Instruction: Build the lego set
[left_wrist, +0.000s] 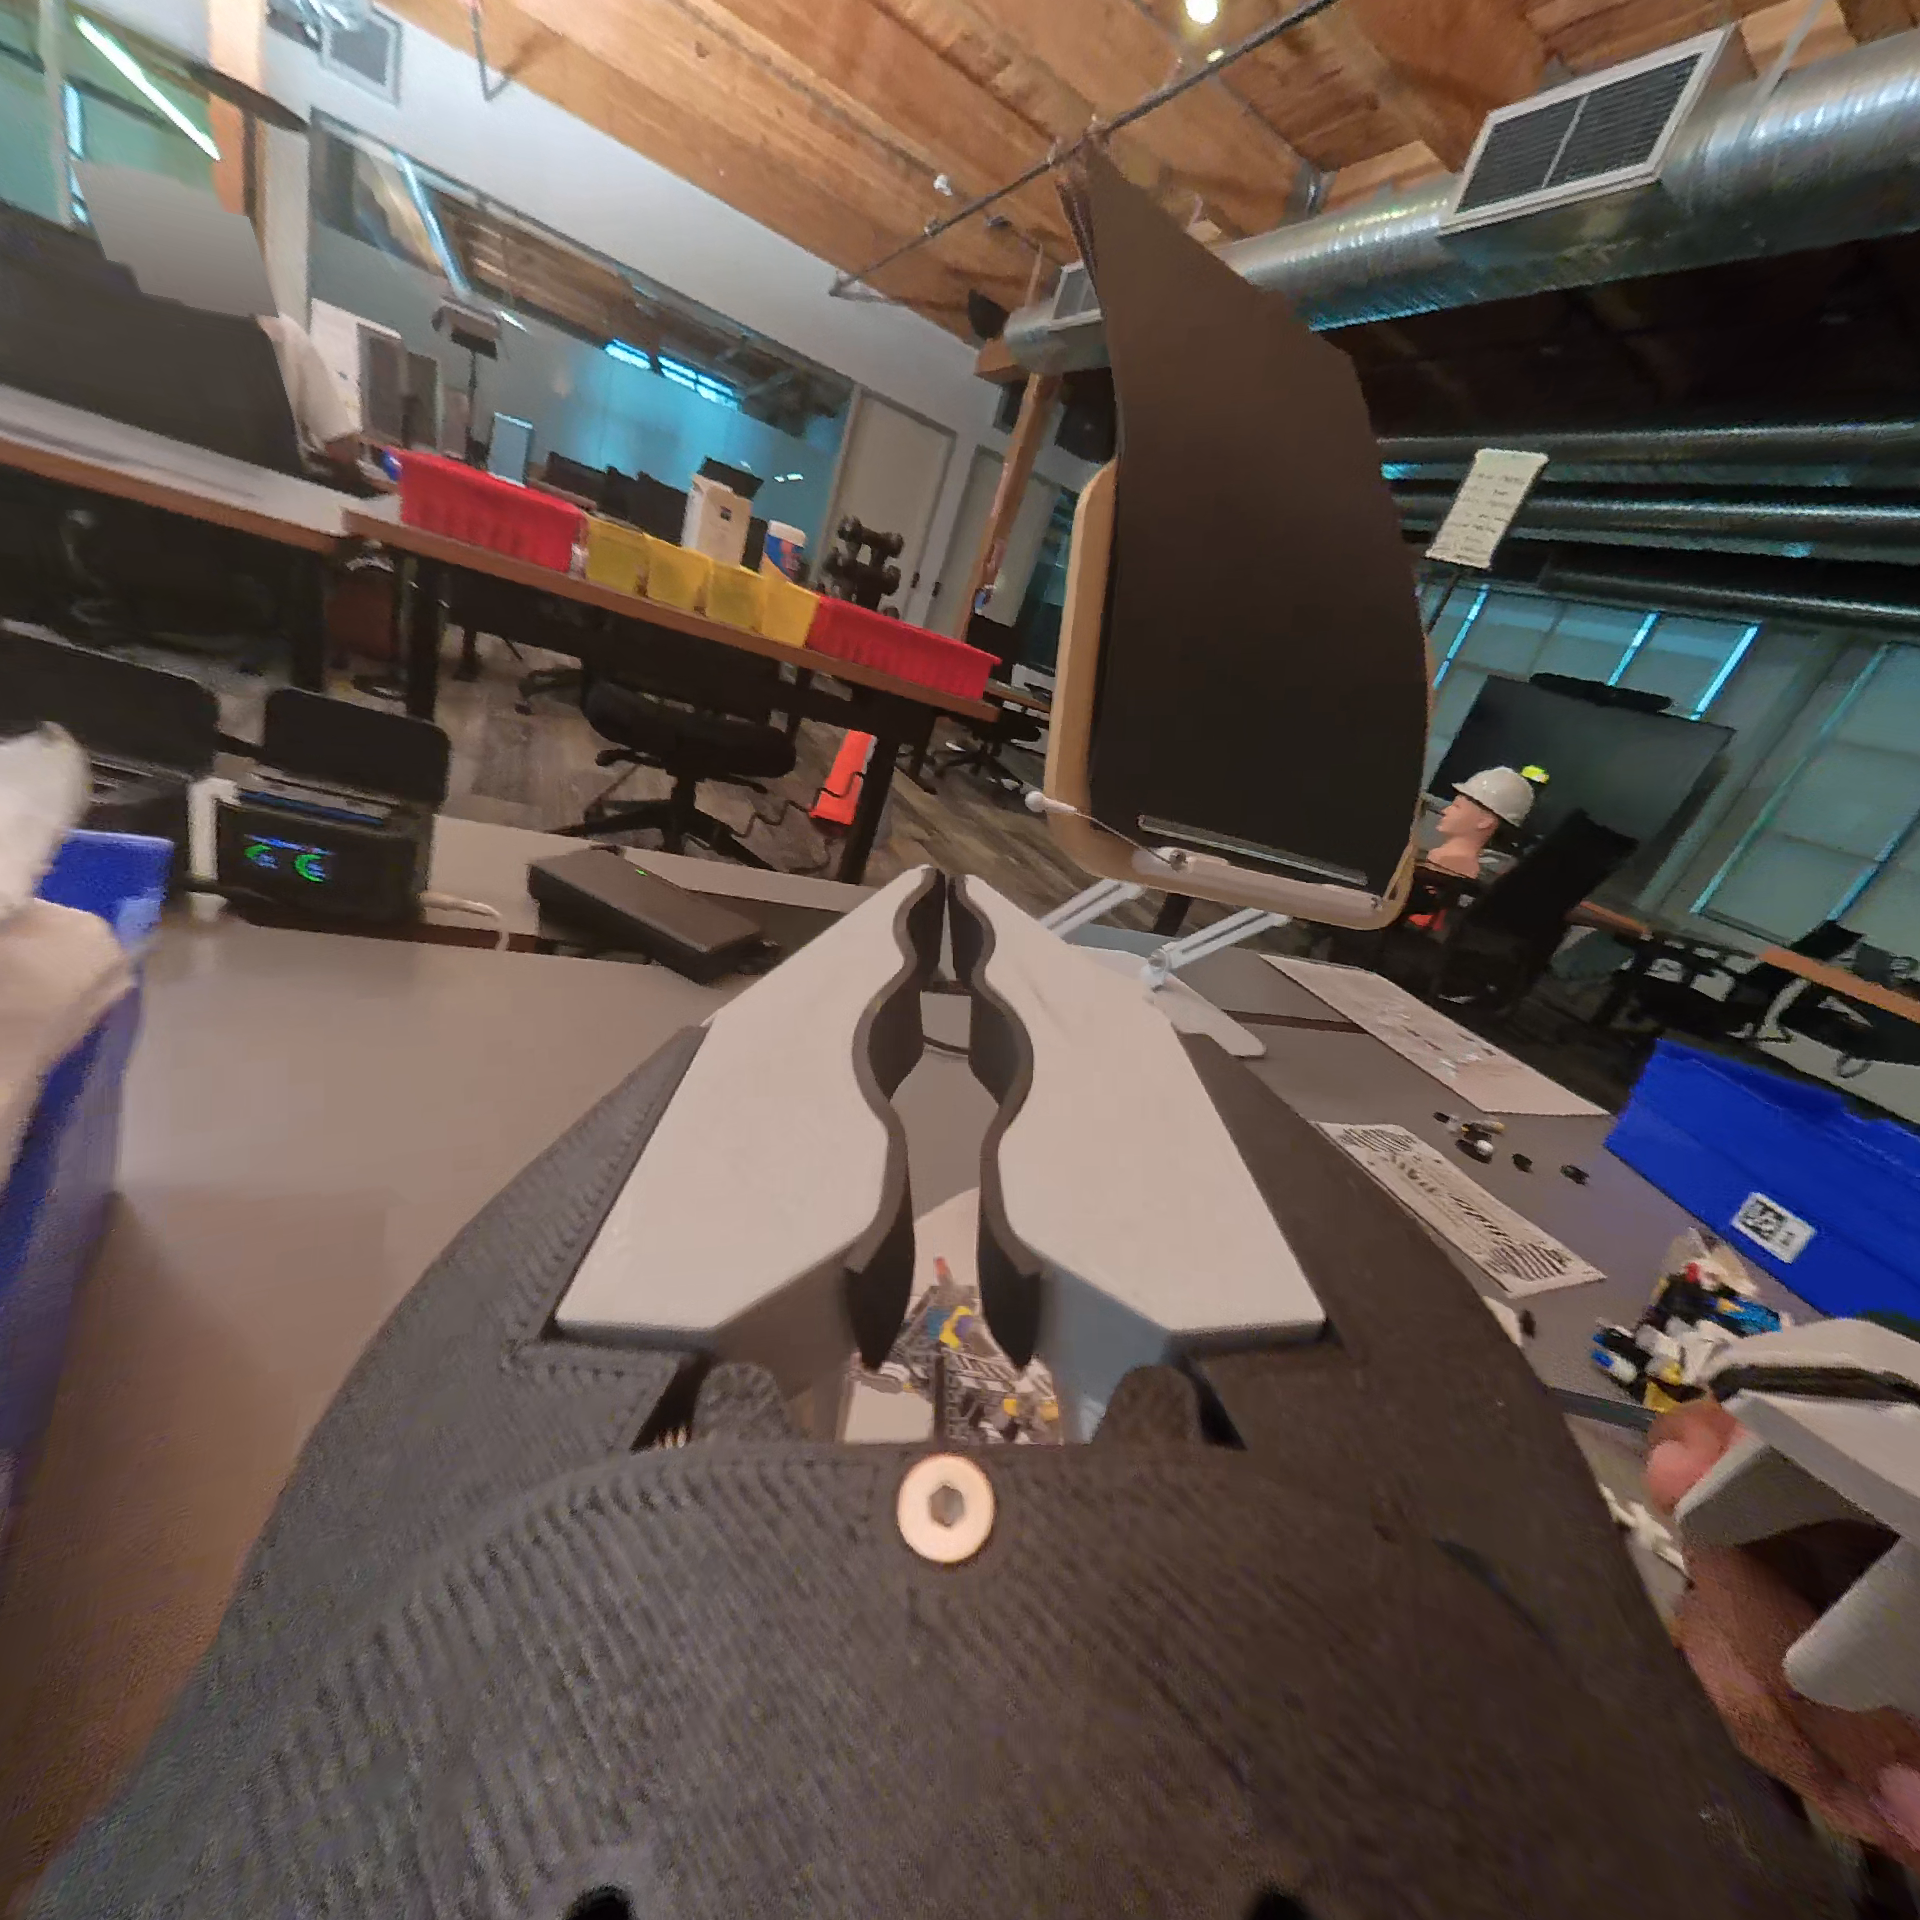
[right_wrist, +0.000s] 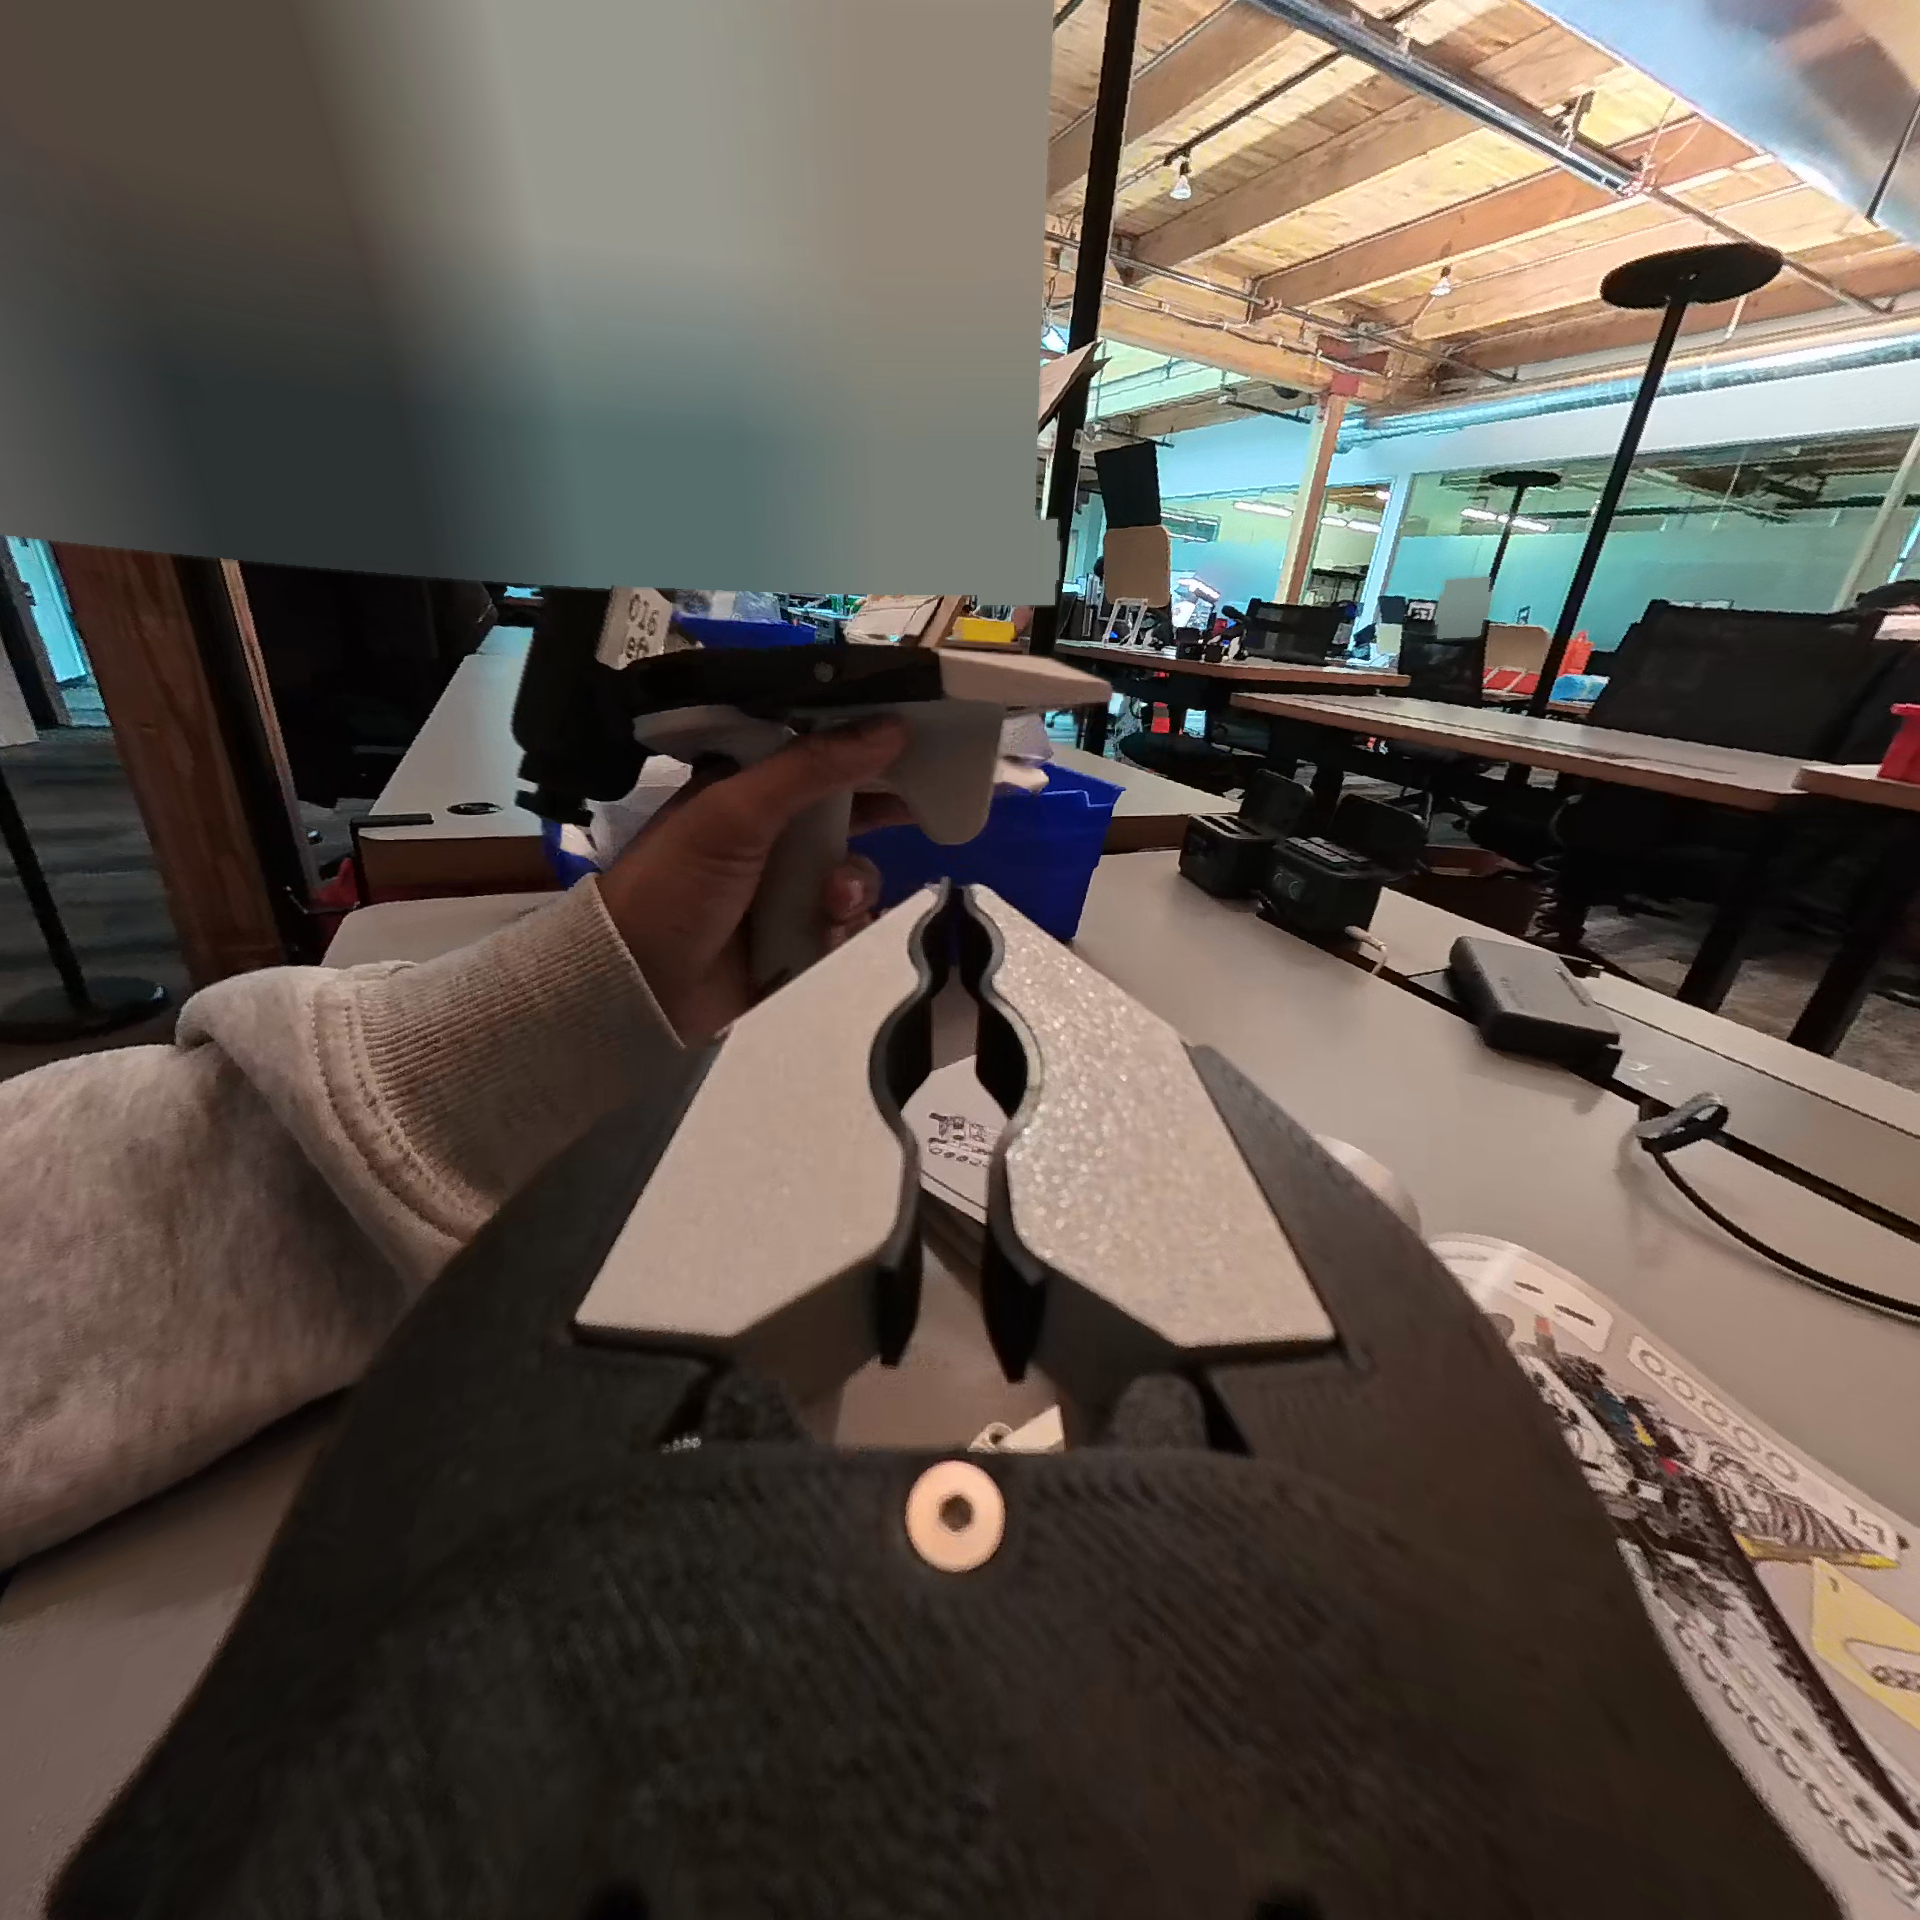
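Observation:
In the left wrist view my left gripper (left_wrist: 948, 885) is shut and empty, held above the grey table (left_wrist: 364, 1091). A partly built lego model (left_wrist: 1688, 1325) in white, black, blue and yellow sits at the right, close to the tips of my right gripper (left_wrist: 1745, 1387). A few small black lego parts (left_wrist: 1496, 1143) lie beyond it. In the right wrist view my right gripper (right_wrist: 954, 896) is shut and empty. The left gripper (right_wrist: 1081, 686) is raised ahead of it in a hand. The open instruction booklet (right_wrist: 1662, 1507) lies at the lower right.
A dark tablet on a white stand (left_wrist: 1247, 571) rises behind the work area. Printed sheets (left_wrist: 1455, 1205) lie on the table. Blue bins stand at the right (left_wrist: 1787, 1143) and left (left_wrist: 62, 1039). Chargers (right_wrist: 1309, 862), a power bank (right_wrist: 1527, 987) and a cable (right_wrist: 1714, 1174) sit at the far side. There is about 15 cm between the tips of the two grippers.

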